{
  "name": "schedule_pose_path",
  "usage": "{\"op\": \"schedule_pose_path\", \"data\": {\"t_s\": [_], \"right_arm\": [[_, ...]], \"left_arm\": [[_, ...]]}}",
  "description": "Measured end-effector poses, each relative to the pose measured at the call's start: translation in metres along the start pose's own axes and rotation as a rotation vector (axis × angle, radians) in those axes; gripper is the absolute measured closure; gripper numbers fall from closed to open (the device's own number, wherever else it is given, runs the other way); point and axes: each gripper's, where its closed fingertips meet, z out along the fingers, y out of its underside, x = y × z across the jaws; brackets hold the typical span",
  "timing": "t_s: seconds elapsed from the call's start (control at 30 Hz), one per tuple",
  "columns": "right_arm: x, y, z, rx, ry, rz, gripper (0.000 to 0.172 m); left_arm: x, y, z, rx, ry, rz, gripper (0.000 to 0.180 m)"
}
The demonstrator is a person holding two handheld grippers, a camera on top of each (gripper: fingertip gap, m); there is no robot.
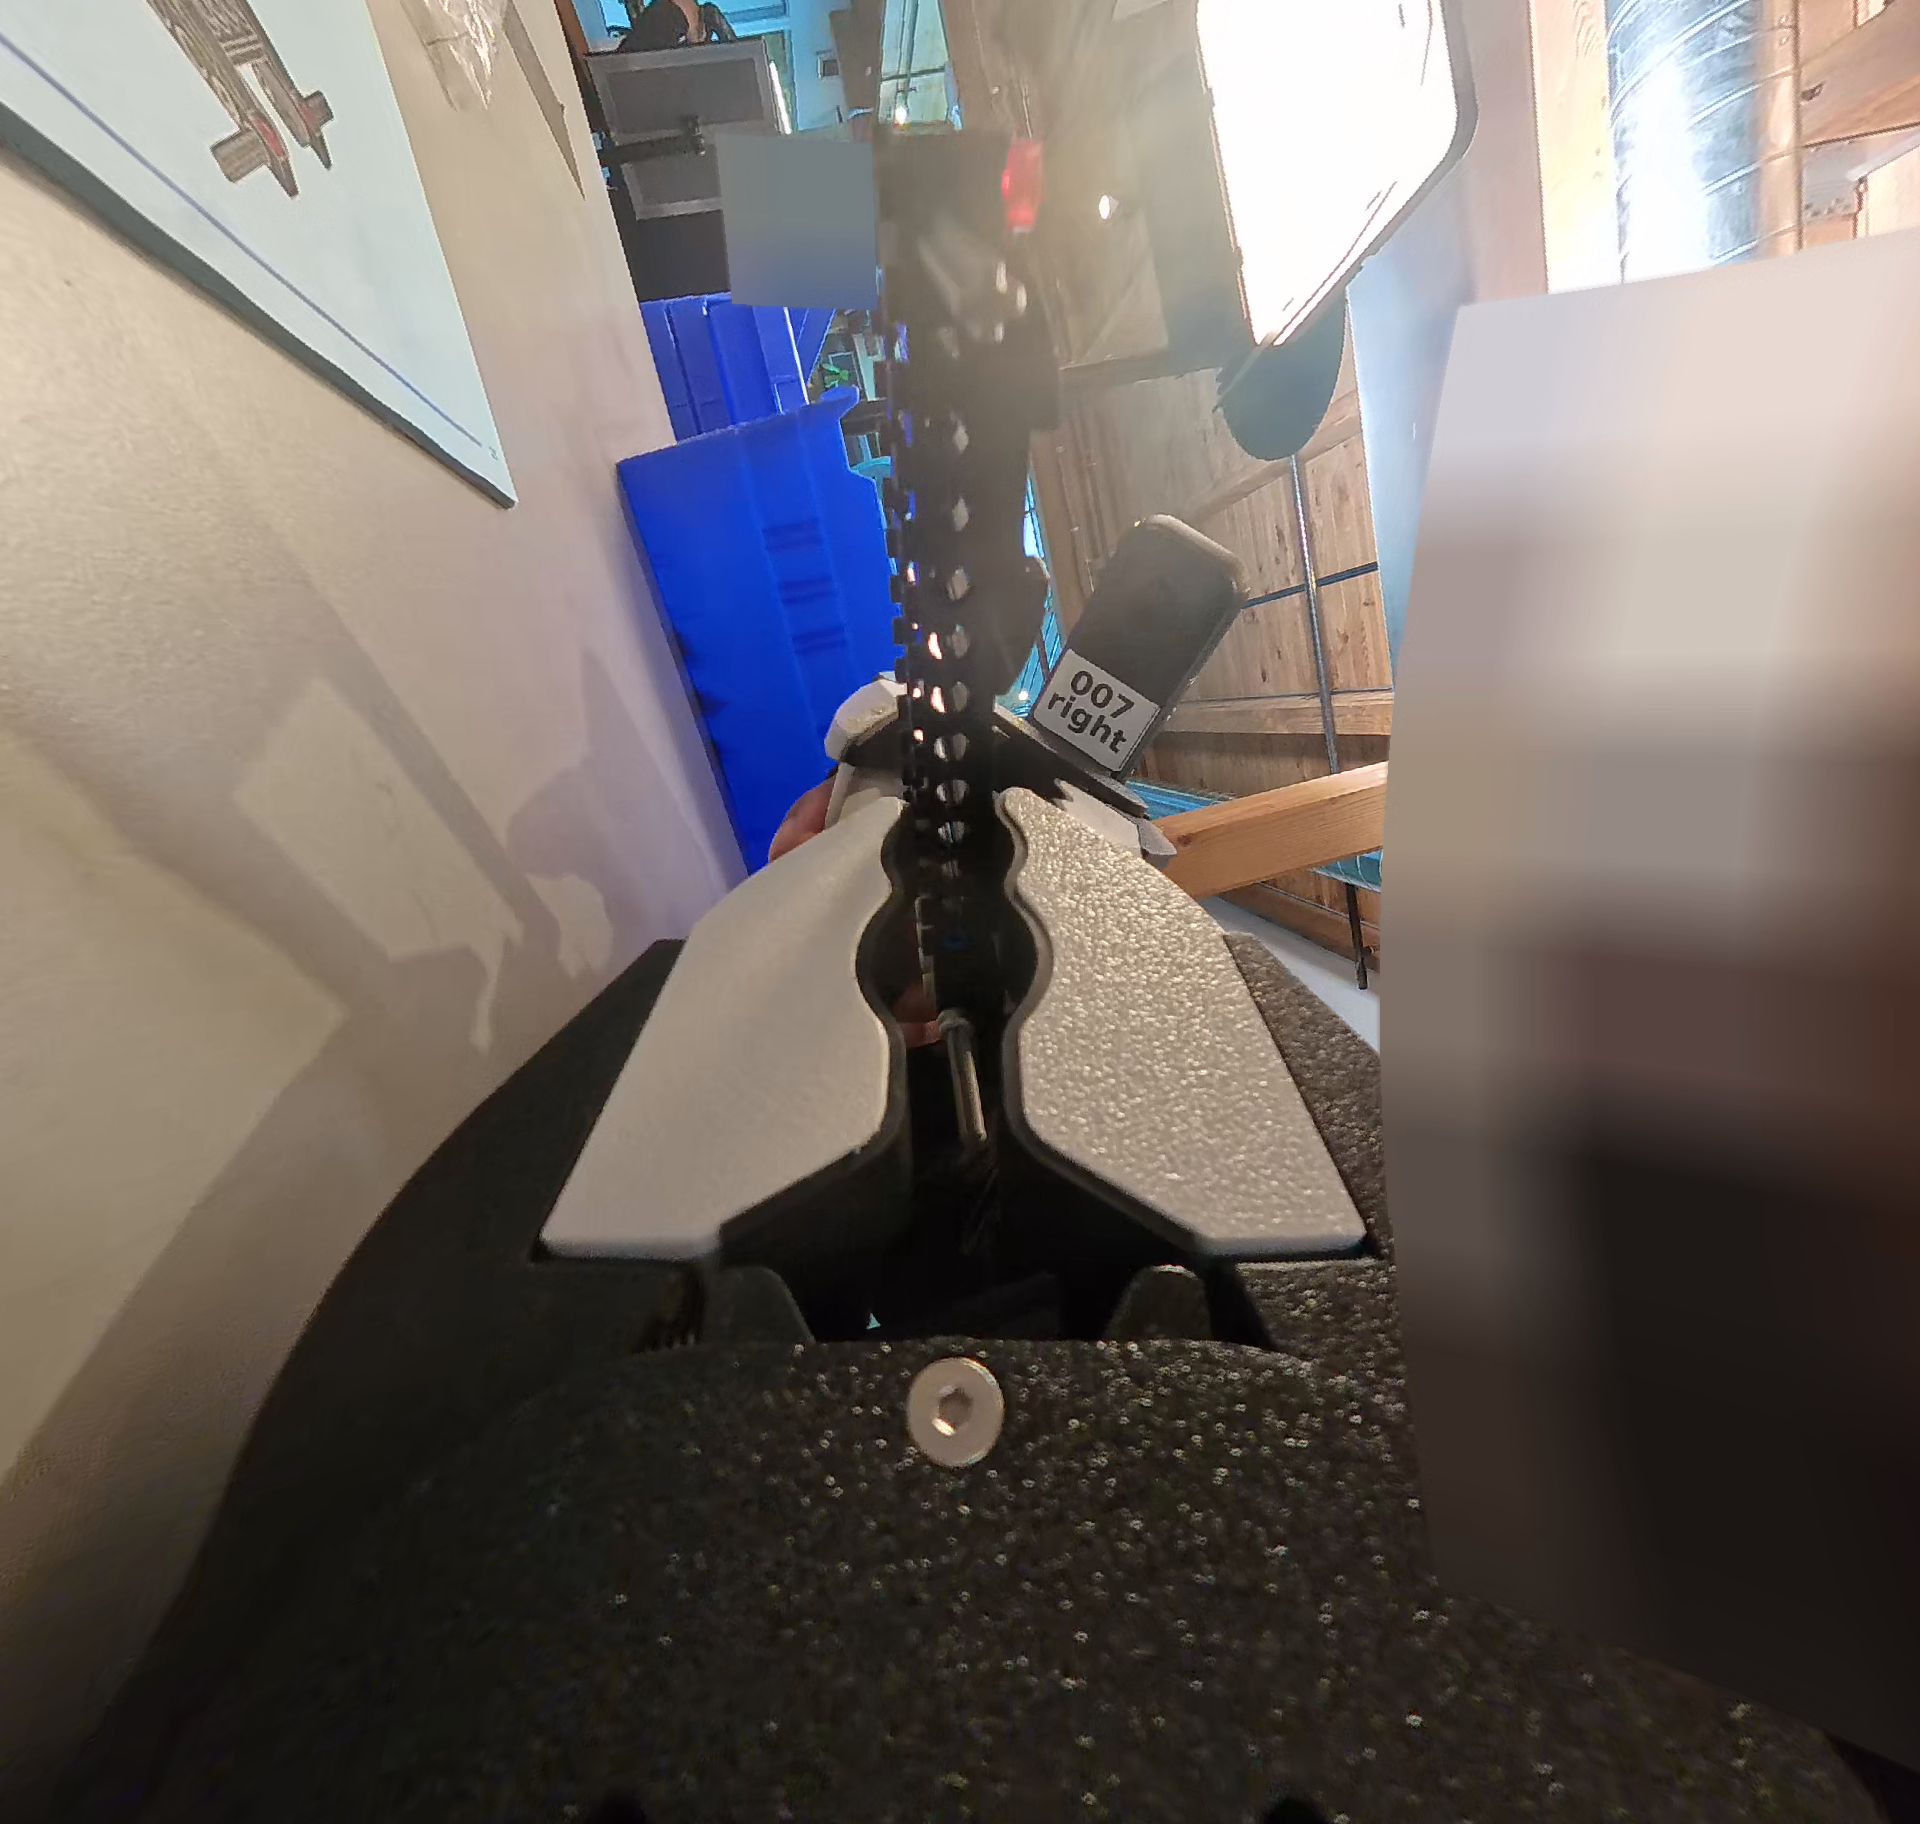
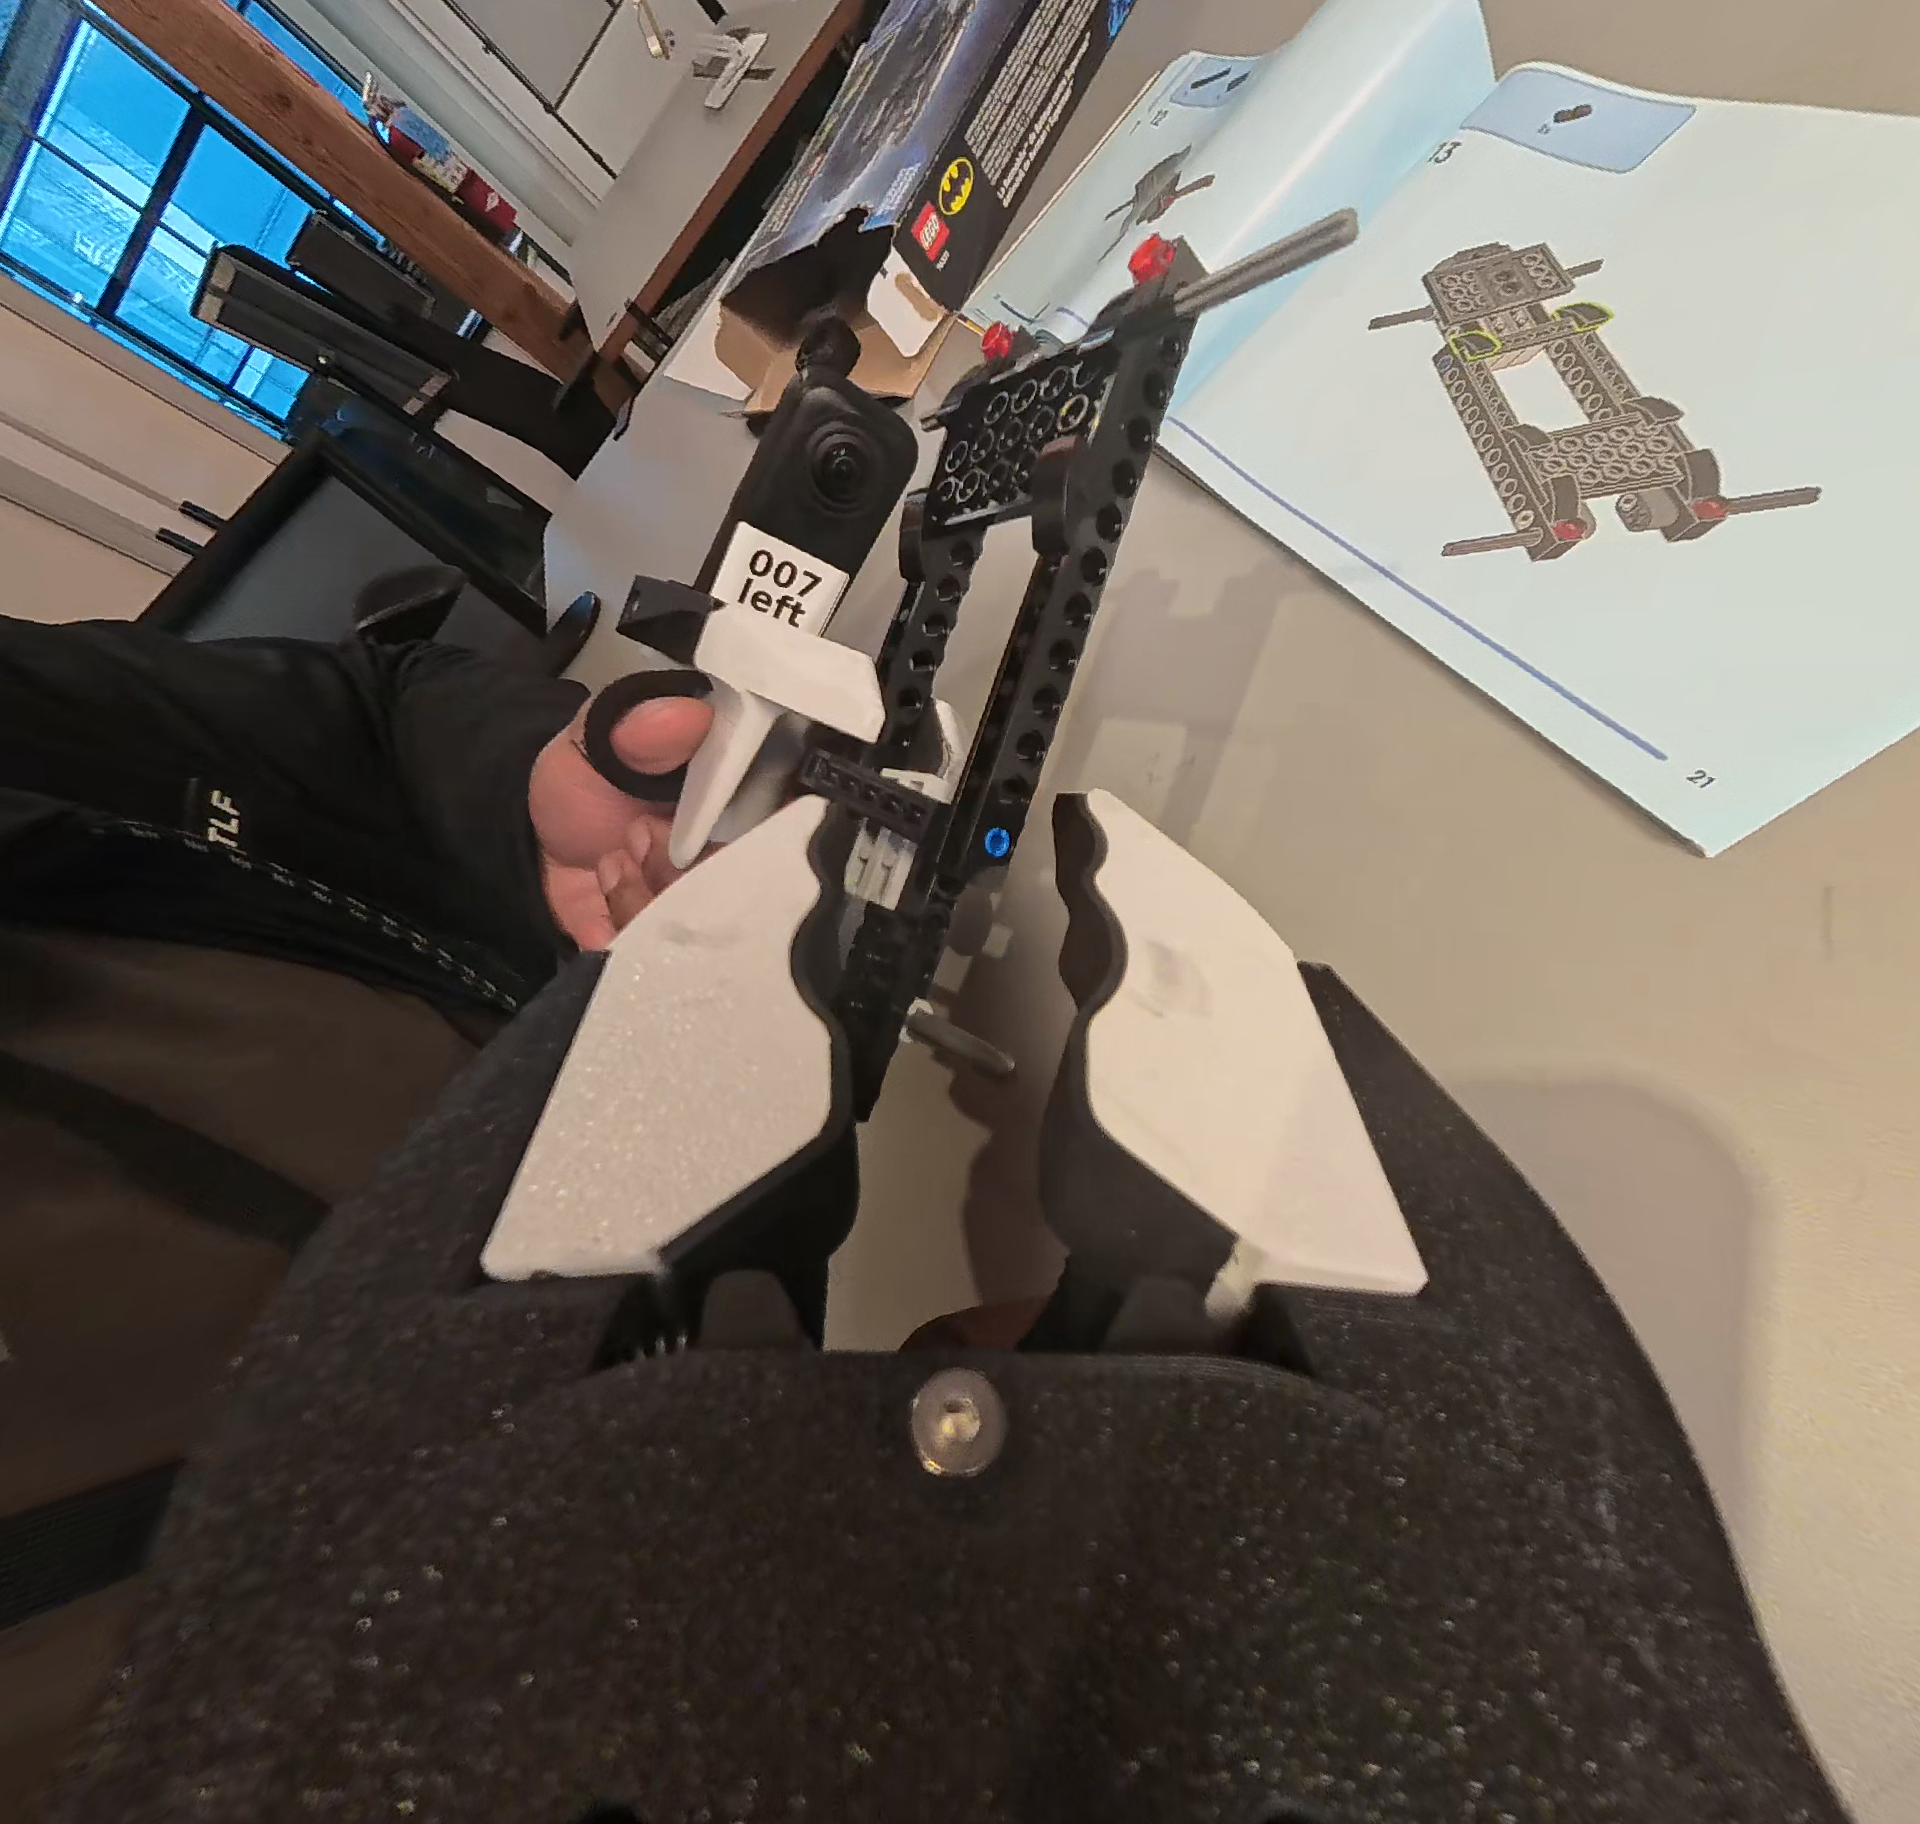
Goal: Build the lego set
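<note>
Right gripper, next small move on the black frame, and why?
Probably close the right gripper on the black brick frame: its fingers straddle the frame's lower end, with open space beside the right pad, while the left gripper clamps the frame edge-on.

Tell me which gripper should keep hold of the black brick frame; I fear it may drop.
Probably the left gripper: its fingers look closed on the black brick frame. The right gripper stands open, with a gap beside the frame.

Left gripper [image 1: 951, 844] clamped on black brick frame [image 1: 961, 486], blue bin [image 1: 758, 611] behind, right gripper [image 1: 1039, 756] beyond.
</note>
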Motion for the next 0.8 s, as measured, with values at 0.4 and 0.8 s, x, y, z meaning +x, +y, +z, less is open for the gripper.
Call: {"op": "schedule_pose_path", "data": {"t_s": [0.4, 0.8], "right_arm": [[0.001, -0.001, -0.001, 0.005, -0.004, 0.021, 0.136], [0.010, -0.004, 0.003, 0.028, 0.044, 0.083, 0.128]], "left_arm": [[-0.001, 0.002, 0.001, -0.011, -0.003, -0.004, 0.169], [-0.002, 0.004, 0.002, -0.023, -0.015, 0.007, 0.169]]}}
